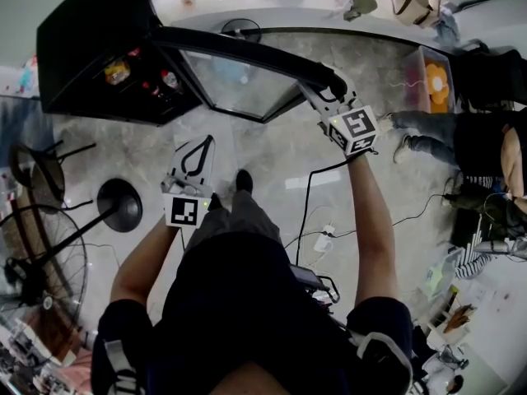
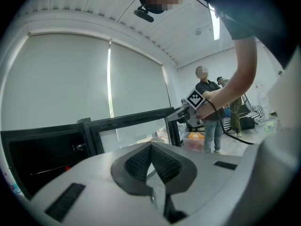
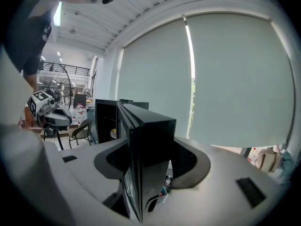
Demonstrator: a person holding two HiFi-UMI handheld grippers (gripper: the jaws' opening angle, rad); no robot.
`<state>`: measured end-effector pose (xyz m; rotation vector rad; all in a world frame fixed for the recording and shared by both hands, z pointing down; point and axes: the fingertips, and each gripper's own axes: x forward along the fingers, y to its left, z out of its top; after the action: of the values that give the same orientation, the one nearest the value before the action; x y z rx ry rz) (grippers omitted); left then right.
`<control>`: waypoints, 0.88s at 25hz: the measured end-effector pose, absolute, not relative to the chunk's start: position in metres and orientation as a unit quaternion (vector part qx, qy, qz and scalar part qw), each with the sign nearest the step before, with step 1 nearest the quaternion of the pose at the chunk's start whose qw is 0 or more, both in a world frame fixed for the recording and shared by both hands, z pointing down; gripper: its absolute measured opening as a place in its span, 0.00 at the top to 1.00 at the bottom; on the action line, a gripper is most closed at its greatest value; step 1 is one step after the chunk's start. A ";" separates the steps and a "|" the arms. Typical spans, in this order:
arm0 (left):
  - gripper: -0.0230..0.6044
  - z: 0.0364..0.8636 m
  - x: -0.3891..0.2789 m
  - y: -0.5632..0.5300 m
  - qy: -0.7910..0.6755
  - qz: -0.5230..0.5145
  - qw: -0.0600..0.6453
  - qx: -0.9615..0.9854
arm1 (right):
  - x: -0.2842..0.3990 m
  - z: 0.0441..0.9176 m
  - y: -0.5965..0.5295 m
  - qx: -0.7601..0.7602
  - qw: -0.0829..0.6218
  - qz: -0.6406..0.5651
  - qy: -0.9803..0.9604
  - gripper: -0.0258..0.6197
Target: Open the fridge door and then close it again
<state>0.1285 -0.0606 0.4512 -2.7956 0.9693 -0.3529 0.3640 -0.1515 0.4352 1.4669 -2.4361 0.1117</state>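
Head view: right tongs (image 1: 328, 89) grip black glass fridge door (image 1: 239, 85) ajar, left tongs (image 1: 202, 145) clenched.

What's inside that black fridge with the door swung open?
Inside the fridge: a yellow-orange item and what look like red-capped bottles. Its dark top hides the rest of the shelves.

Head view: from above the person, looking steeply down past torso and arms onto the floor (image 1: 272, 159), the fridge (image 1: 90, 56) and the fridge door (image 1: 247, 56); the farthest of the three.
Left gripper view: rides the left gripper (image 2: 151, 147), roughly level along its jaws, facing the fridge front from a short way off.
Right gripper view: rides the right gripper (image 3: 150, 159), hard up against the fridge door's edge, looking along it to the fridge.
Shared: all three take in the fridge door; each gripper view catches the other gripper.
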 end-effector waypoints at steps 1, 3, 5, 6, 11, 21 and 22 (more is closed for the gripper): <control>0.93 0.451 0.131 -0.061 0.322 -0.118 0.081 -0.936 | 0.366 0.435 -0.154 0.509 0.148 0.038 -0.847 0.59; 0.93 0.452 0.134 -0.063 0.320 -0.119 0.079 -0.936 | 0.369 0.435 -0.158 0.507 0.148 0.036 -0.848 0.59; 0.93 0.453 0.138 -0.065 0.320 -0.119 0.076 -0.937 | 0.372 0.435 -0.164 0.505 0.148 0.034 -0.850 0.58; 0.93 0.452 0.140 -0.067 0.319 -0.117 0.076 -0.937 | 0.373 0.435 -0.167 0.504 0.148 0.034 -0.850 0.58; 0.93 0.453 0.147 -0.071 0.320 -0.122 0.073 -0.937 | 0.383 0.435 -0.181 0.502 0.148 0.030 -0.852 0.58; 0.93 0.455 0.158 -0.086 0.318 -0.122 0.068 -0.938 | 0.398 0.436 -0.210 0.498 0.146 0.022 -0.855 0.56; 0.93 0.456 0.159 -0.087 0.320 -0.120 0.062 -0.938 | 0.399 0.436 -0.213 0.497 0.145 0.021 -0.855 0.56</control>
<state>0.1594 -0.0871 0.4558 -2.8341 0.9680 -0.3623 0.3990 -0.2129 0.4364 1.4304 -2.4640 0.0618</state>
